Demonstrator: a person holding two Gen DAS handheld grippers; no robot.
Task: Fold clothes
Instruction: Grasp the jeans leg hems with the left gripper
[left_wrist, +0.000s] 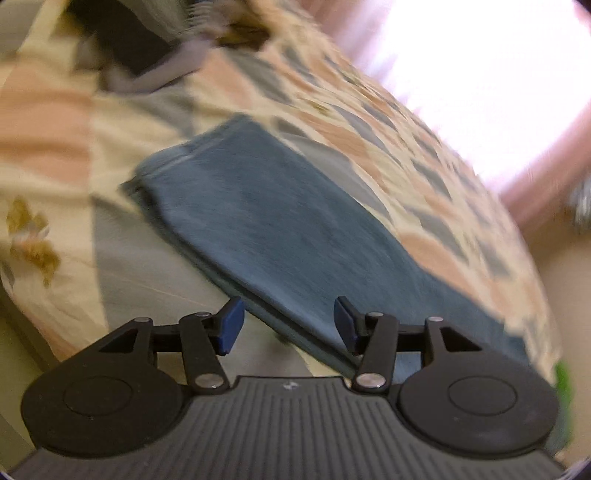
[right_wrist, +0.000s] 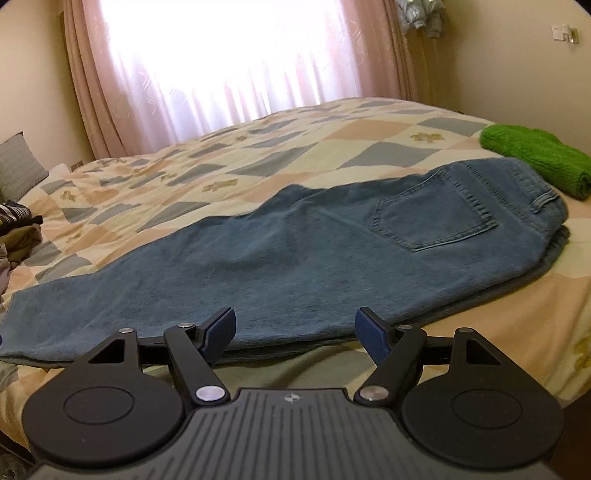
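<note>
Right wrist view: both of my grippers hang released over the near edge of the jeans, with nothing taken up yet.

I see the faded blue denim jeans (right_wrist: 295, 254) lying folded lengthwise, leg on leg, across the patchwork quilted bedspread (right_wrist: 258, 147), back pocket up, waistband to the right beside a rolled green towel (right_wrist: 535, 162), hems to the left. My right gripper (right_wrist: 295, 336) stands wide apart just short of the long edge, around mid-leg; my left gripper (left_wrist: 288, 325) is parted too, its blue pads (left_wrist: 231, 326) straddling the stacked edge without pressing it, though that view is blurred. To fold well, I judge I should slide the lower fingers under both layers, clamp each side together, then carry the hem end over towards the waistband, keeping the edges level so the layers don't slip apart.
</note>
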